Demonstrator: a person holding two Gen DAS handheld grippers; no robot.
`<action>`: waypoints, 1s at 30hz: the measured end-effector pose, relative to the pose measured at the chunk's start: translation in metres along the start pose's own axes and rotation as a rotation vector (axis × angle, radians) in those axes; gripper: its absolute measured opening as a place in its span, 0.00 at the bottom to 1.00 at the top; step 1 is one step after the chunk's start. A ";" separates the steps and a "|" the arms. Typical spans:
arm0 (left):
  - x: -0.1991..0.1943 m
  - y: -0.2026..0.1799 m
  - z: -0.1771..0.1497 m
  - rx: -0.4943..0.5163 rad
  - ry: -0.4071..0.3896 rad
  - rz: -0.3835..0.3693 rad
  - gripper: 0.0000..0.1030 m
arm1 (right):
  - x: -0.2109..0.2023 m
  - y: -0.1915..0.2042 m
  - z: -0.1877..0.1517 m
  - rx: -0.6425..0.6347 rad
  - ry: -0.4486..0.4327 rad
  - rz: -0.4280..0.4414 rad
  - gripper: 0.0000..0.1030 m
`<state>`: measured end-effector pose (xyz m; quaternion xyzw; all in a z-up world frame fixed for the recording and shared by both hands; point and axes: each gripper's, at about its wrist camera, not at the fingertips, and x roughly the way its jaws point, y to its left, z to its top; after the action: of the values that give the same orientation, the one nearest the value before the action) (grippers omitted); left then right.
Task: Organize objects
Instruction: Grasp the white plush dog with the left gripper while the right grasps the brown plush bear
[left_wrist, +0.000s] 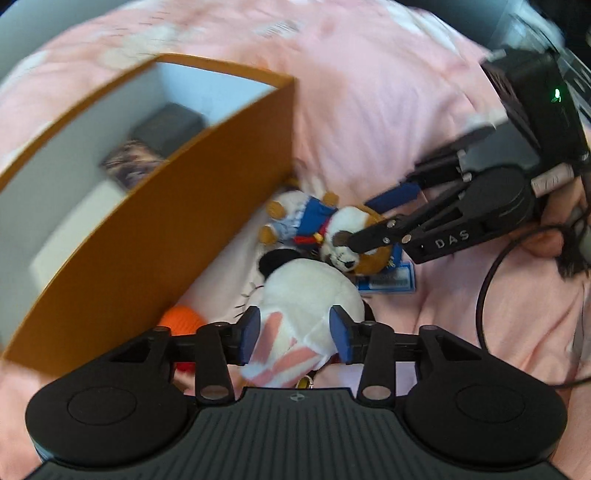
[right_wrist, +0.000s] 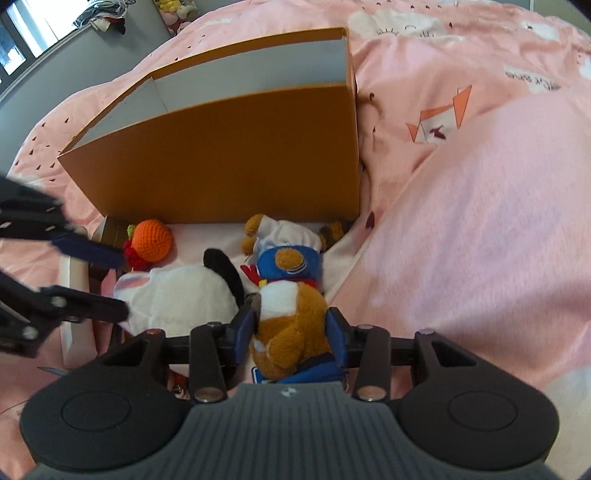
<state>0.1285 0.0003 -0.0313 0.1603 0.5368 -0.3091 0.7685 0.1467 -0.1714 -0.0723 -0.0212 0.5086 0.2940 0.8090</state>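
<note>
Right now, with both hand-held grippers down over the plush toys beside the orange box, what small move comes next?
Probably close the left hand-held gripper on the white plush: its pads straddle the toy without clearly pressing. The right hand-held gripper already brackets the brown plush, and the orange box stands open alongside.

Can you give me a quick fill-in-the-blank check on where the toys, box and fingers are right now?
1. The left gripper straddles the ____ plush toy.
2. The right gripper straddles the brown plush that wears a ____ jacket.
3. The crocheted ball lying by the box is ____.
4. Both plush toys lie ____ the box.

Missing words: white; blue; orange; outside
</note>
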 end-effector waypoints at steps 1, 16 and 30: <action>0.005 0.004 0.005 0.017 0.023 -0.035 0.48 | 0.001 -0.002 -0.001 0.008 0.002 0.007 0.44; 0.077 0.035 0.038 -0.088 0.287 -0.212 0.81 | 0.014 -0.023 -0.004 0.101 0.024 0.096 0.51; 0.061 0.013 0.010 -0.231 0.210 -0.165 0.76 | 0.012 -0.024 -0.002 0.099 0.031 0.117 0.48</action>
<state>0.1586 -0.0140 -0.0853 0.0577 0.6574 -0.2892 0.6934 0.1605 -0.1867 -0.0899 0.0443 0.5355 0.3150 0.7824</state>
